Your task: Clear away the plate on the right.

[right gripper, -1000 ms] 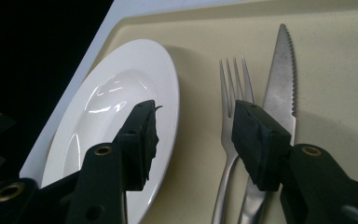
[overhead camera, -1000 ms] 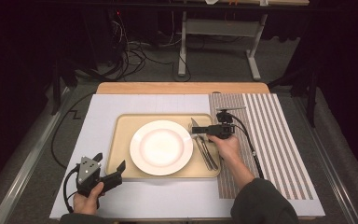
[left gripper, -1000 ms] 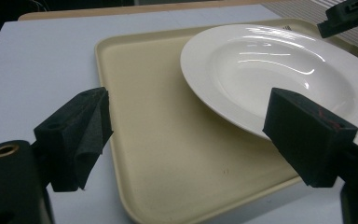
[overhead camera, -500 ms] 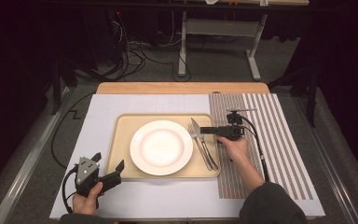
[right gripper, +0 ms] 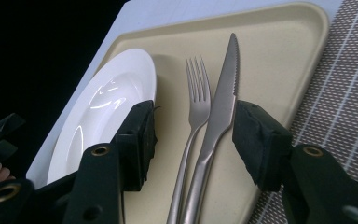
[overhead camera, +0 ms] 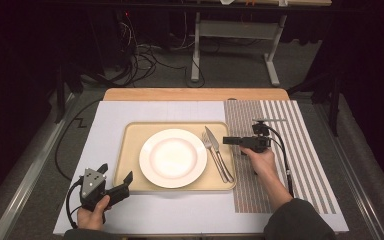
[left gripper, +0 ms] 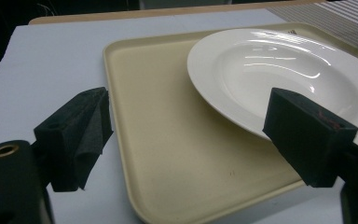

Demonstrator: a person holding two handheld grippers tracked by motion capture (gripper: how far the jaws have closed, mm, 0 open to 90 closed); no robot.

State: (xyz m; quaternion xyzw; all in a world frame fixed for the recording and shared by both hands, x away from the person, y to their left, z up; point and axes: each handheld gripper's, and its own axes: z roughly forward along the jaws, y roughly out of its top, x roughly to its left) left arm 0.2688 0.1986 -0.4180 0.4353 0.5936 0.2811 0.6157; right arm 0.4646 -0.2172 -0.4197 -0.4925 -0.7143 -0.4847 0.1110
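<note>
A beige tray (overhead camera: 130, 150) holds a white plate (overhead camera: 172, 157), with a fork (overhead camera: 215, 155) and a knife (overhead camera: 211, 136) lying side by side on its right part. My right gripper (overhead camera: 227, 141) lies level at the tray's right edge and points left, open. In the right gripper view its jaws (right gripper: 193, 130) stand either side of the fork (right gripper: 196, 93) and knife (right gripper: 223, 93) handles without pressing on them. My left gripper (overhead camera: 115, 172) rests open at the tray's near left corner. The left gripper view looks at the tray (left gripper: 168, 140) and plate (left gripper: 279, 70).
The tray sits on a white mat (overhead camera: 120, 110). A striped placemat (overhead camera: 280, 165) lies to its right, under my right hand. A wooden table edge (overhead camera: 195, 94) runs along the back. Cables and a metal stand are on the floor beyond.
My right gripper has drawn back to the right, from over the cutlery toward the tray's right edge. The left gripper has stayed where it was.
</note>
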